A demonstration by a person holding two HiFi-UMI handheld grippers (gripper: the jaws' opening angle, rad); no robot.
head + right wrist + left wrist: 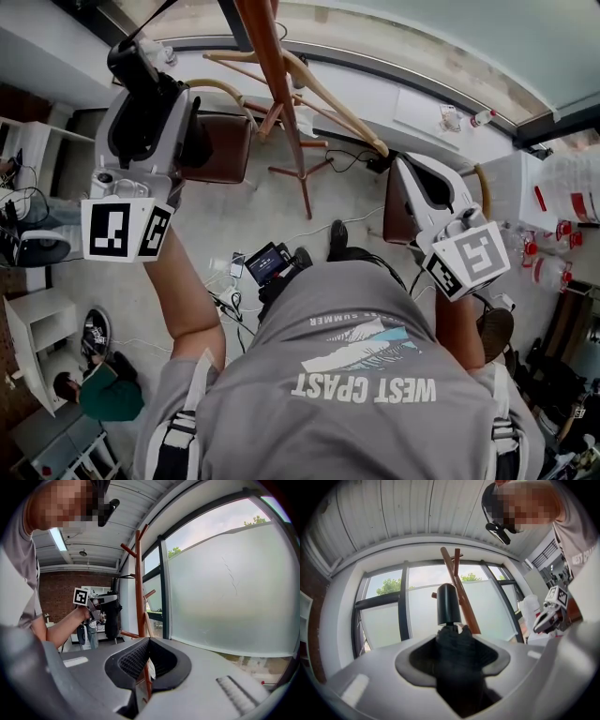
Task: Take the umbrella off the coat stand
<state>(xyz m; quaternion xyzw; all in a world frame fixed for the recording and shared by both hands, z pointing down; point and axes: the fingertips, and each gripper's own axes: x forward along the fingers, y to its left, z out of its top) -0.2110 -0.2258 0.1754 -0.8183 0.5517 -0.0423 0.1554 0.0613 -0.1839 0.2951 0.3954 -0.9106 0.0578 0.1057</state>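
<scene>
A black folded umbrella (pixel 131 61) sits between the jaws of my left gripper (pixel 141 94), which is shut on it at the upper left of the head view. In the left gripper view its dark fabric fills the jaws (pixel 452 632) and its black handle (pixel 448 604) sticks out ahead. The right gripper view shows the umbrella (pixel 112 616) hanging left of the reddish wooden coat stand (pixel 138 573). The stand's pole (pixel 272 66) rises between both grippers. My right gripper (pixel 405 173) is level on the right, its jaws (pixel 149 641) shut with nothing in them.
A frosted window (pixel 225 588) runs behind the stand. A brown chair (pixel 220 145) stands by its base, with cables and a small device (pixel 267 262) on the floor. White shelves (pixel 37 328) and a seated person (pixel 103 394) are at lower left.
</scene>
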